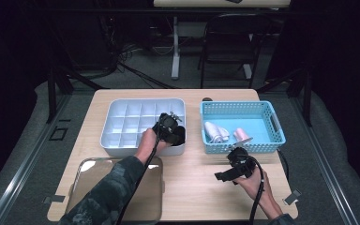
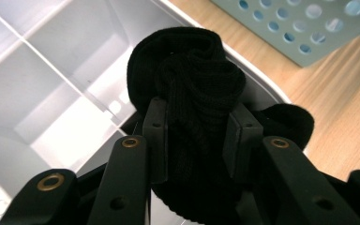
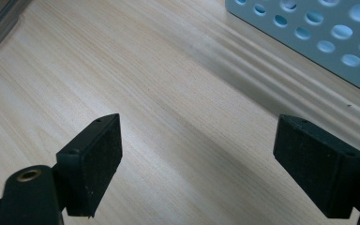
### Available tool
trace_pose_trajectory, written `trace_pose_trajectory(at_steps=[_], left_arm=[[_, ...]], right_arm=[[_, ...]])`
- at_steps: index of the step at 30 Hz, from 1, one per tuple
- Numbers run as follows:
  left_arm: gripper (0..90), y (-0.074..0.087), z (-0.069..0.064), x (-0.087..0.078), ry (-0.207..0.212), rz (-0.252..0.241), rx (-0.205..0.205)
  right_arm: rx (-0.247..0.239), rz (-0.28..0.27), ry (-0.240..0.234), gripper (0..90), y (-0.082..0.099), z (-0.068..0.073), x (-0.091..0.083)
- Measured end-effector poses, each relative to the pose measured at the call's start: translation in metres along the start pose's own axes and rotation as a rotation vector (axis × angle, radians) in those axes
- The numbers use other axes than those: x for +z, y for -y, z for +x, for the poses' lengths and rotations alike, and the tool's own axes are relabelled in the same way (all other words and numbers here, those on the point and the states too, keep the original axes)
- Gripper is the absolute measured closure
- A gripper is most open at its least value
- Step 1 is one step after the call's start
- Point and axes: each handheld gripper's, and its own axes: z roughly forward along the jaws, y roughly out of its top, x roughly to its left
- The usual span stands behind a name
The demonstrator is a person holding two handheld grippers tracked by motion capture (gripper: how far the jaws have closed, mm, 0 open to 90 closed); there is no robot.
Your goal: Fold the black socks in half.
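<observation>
A black rolled sock (image 2: 192, 75) is pinched between the pads of my left gripper (image 2: 198, 126), which is shut on it. In the high view that gripper (image 1: 172, 132) holds the black sock (image 1: 180, 136) over the near right corner compartment of a white divided tray (image 1: 122, 117). The tray's white partitions (image 2: 51, 70) lie just under the sock. My right gripper (image 3: 197, 154) stands open above bare wood with nothing between its pads. It (image 1: 234, 158) hovers just in front of a blue basket (image 1: 262, 146).
The blue basket's holed wall (image 3: 318, 33) is close to the right gripper; inside lie a white roll (image 1: 214, 131) and a pink roll (image 1: 241, 135). A clear shiny lid (image 1: 98, 187) rests at the table's near left corner. Chairs and a desk stand beyond the table.
</observation>
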Motion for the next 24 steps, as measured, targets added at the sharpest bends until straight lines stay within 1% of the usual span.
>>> trace_pose_trajectory(at_steps=[2, 3, 7, 8, 9, 11, 13, 14, 17, 19, 21, 22, 23, 24], left_arm=[[67.3, -0.001, 0.001, 0.003, 0.013, 0.015, -0.003], [67.4, -0.002, 0.001, 0.004, 0.015, 0.019, -0.003], [67.8, -0.002, 0.003, 0.01, 0.034, 0.048, -0.011], [67.8, -0.002, 0.003, 0.013, 0.031, 0.064, -0.011], [67.9, -0.002, 0.001, 0.016, 0.014, 0.09, -0.004], [67.8, -0.004, 0.0, 0.017, 0.012, 0.101, -0.009], [67.7, -0.004, 0.0, 0.017, 0.015, 0.101, -0.007], [67.6, -0.004, 0.001, 0.017, 0.019, 0.098, -0.009], [66.3, -0.004, 0.001, 0.016, 0.023, 0.091, -0.009], [64.0, -0.003, 0.002, 0.014, 0.027, 0.086, -0.013], [61.3, -0.004, 0.002, 0.01, 0.021, 0.086, -0.011], [59.7, -0.003, 0.002, 0.007, 0.02, 0.077, -0.019], [57.2, -0.003, 0.002, 0.005, 0.026, 0.068, -0.022], [55.7, -0.002, 0.003, 0.003, 0.027, 0.061, -0.022]], right_arm=[[0.005, -0.004, 0.004, 15.4, 0.0, 0.0, 0.0], [-0.003, 0.005, 0.011, 15.4, 0.0, -0.001, -0.001], [0.004, 0.002, 0.009, 15.4, 0.0, -0.001, -0.001], [0.004, 0.001, 0.011, 15.4, 0.0, -0.001, -0.001], [0.007, -0.002, 0.004, 15.5, 0.0, -0.001, -0.001], [0.008, -0.001, 0.007, 15.4, 0.0, -0.002, -0.001], [0.001, 0.003, 0.01, 15.4, 0.001, -0.002, -0.003], [0.007, -0.005, 0.006, 15.4, 0.001, -0.002, -0.003], [0.003, 0.002, 0.003, 15.4, 0.0, -0.002, -0.003], [0.01, -0.003, 0.007, 15.4, 0.001, -0.002, -0.003], [0.012, -0.009, 0.002, 15.4, 0.001, -0.003, -0.004], [0.01, -0.006, 0.007, 15.4, 0.001, -0.004, -0.005], [0.021, -0.017, 0.002, 15.4, 0.001, -0.004, -0.005], [0.022, -0.015, 0.002, 15.3, 0.001, -0.004, -0.005]])
